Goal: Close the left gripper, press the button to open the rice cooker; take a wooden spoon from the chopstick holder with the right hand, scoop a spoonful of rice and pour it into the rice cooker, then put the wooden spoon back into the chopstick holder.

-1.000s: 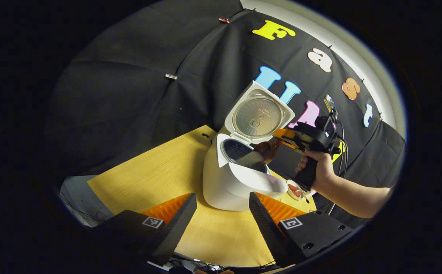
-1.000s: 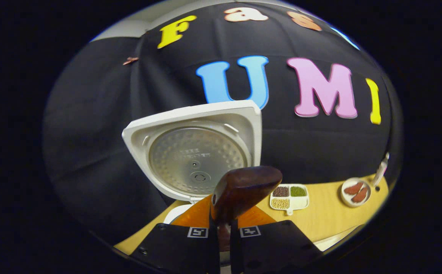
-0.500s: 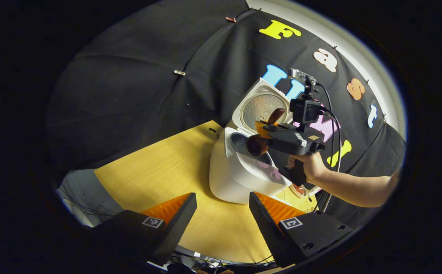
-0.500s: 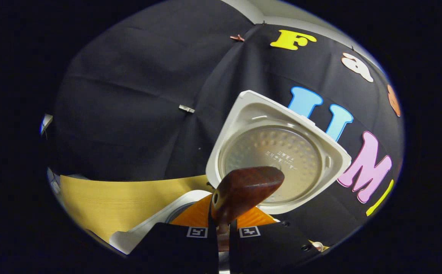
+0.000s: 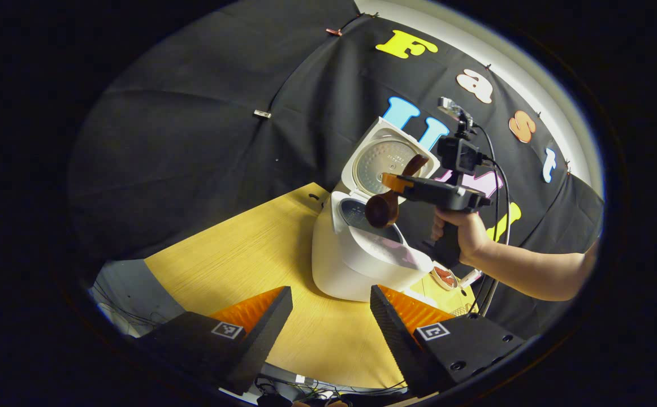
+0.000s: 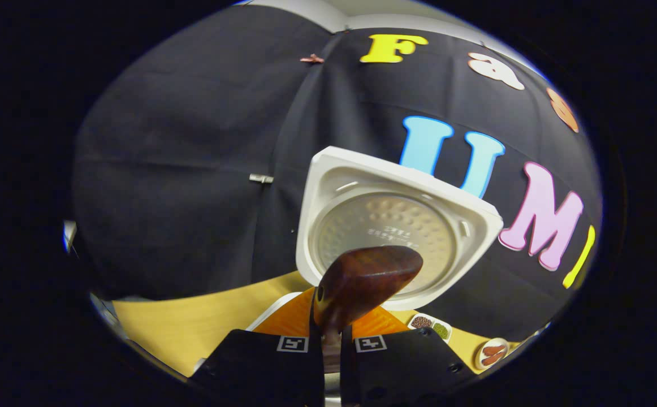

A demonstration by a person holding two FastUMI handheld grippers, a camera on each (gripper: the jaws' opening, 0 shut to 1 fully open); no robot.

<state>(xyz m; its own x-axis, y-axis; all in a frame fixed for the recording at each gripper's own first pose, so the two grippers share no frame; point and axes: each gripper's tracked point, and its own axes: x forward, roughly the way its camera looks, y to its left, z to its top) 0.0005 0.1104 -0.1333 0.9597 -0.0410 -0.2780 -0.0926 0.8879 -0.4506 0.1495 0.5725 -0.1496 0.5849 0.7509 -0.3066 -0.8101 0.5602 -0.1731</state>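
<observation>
Lifting away from the pot, the right gripper (image 5: 399, 183) now holds the spoon (image 5: 382, 208) higher over the open cooker (image 5: 357, 257) than a second ago, when the bowl was dipped down into the pot. I judge the pouring is done and the return to the holder comes next. Its jaws are clamped on the spoon handle. The left gripper (image 5: 328, 322) hovers low over the counter (image 5: 238, 254), jaws apart and empty. The raised lid (image 6: 396, 226) stands just behind the spoon bowl (image 6: 368, 277) and could be struck on the way out. A grain tray (image 6: 430, 327) and a small dish (image 6: 492, 353) lie to the right.
</observation>
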